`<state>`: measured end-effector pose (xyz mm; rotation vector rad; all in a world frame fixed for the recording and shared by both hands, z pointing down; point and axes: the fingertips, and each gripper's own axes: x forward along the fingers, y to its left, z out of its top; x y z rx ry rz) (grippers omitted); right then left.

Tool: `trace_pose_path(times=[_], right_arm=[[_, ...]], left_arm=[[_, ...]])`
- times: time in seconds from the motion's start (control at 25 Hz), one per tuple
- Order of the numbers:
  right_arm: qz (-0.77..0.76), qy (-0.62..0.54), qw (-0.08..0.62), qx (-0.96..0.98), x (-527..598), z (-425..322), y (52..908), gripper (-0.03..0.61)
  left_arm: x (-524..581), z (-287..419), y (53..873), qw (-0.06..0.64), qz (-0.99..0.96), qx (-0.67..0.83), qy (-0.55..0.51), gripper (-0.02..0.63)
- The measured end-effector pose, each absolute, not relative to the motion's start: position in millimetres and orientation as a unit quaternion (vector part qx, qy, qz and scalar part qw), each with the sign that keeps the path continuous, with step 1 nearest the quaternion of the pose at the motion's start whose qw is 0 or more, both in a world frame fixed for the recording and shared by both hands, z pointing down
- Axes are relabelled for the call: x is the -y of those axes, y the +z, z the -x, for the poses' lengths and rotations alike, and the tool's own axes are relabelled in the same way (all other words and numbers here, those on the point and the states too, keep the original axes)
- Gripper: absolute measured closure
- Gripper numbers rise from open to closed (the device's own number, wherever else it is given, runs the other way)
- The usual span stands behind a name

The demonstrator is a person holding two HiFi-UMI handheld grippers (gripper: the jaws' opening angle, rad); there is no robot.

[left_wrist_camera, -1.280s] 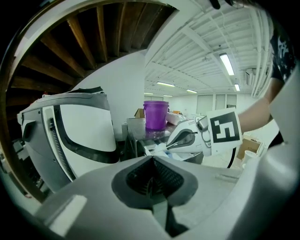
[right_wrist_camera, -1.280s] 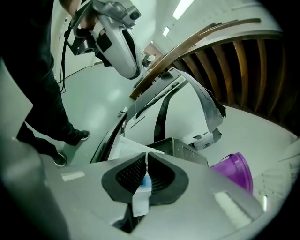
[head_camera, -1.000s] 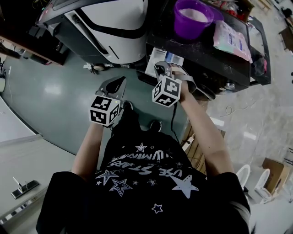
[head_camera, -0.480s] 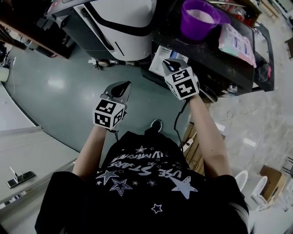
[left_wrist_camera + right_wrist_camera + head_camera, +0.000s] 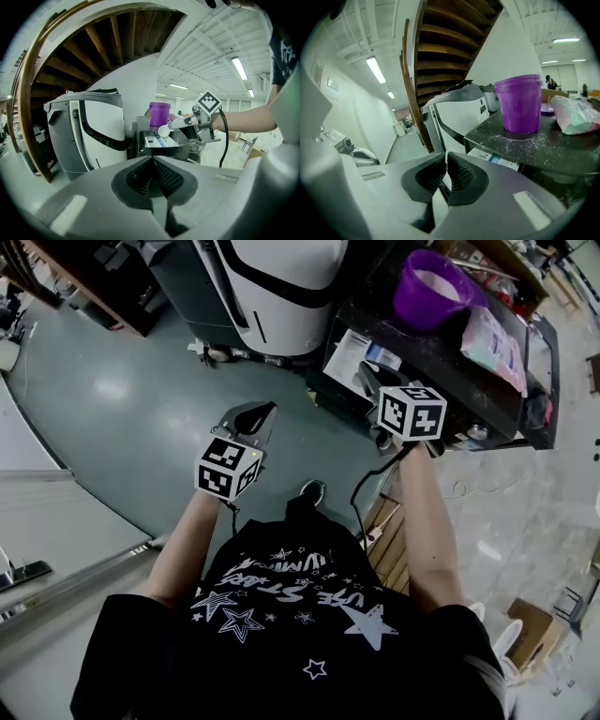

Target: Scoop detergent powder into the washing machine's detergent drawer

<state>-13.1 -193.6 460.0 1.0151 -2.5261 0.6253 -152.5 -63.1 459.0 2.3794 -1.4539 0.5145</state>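
A purple cup (image 5: pixel 431 287) holding white powder stands on the machine's black top (image 5: pixel 450 362). Below that top the detergent drawer (image 5: pixel 349 352) juts out open, white with blue parts. My right gripper (image 5: pixel 370 379) hovers at the drawer, shut on a white scoop (image 5: pixel 164 131) whose bowl sits just above the drawer (image 5: pixel 157 140) in the left gripper view. The right gripper view shows its jaws closed, the cup (image 5: pixel 519 103) ahead to the right and the scoop bowl hidden. My left gripper (image 5: pixel 255 414) hangs over the floor, shut and empty.
A large white and black appliance (image 5: pixel 272 277) stands left of the drawer. A plastic bag (image 5: pixel 492 338) lies on the black top, and spilled powder (image 5: pixel 525 140) speckles it near the cup. A black cable (image 5: pixel 366 493) trails from the right gripper past wooden slats (image 5: pixel 389 535).
My right gripper has moved forward and to the right, up to the drawer under the black top. The left gripper has barely shifted.
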Motion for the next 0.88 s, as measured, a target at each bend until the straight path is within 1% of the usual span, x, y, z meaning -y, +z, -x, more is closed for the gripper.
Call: trace_pose_path(times=[0.24, 0.44, 0.6, 0.88], right_arm=[[-0.370, 0.237, 0.143, 0.887, 175.9, 16.9, 446.9, 0.545], [-0.376, 0.232, 0.145, 0.885, 145.5, 15.2, 440.1, 0.545], [-0.377, 0.226, 0.144, 0.887, 121.0, 14.8, 437.0, 0.545], [-0.368, 0.230, 0.138, 0.890, 54.1, 21.9, 437.0, 0.545]], left_arm=[[32.8, 158.5, 455.0, 0.150, -0.829, 0.514, 0.164, 0.612], [-0.8, 160.5, 456.8, 0.161, -0.825, 0.520, 0.150, 0.612], [-20.6, 163.8, 453.5, 0.155, -0.824, 0.528, 0.137, 0.612], [-78.6, 174.7, 453.2, 0.162, -0.815, 0.543, 0.123, 0.612]])
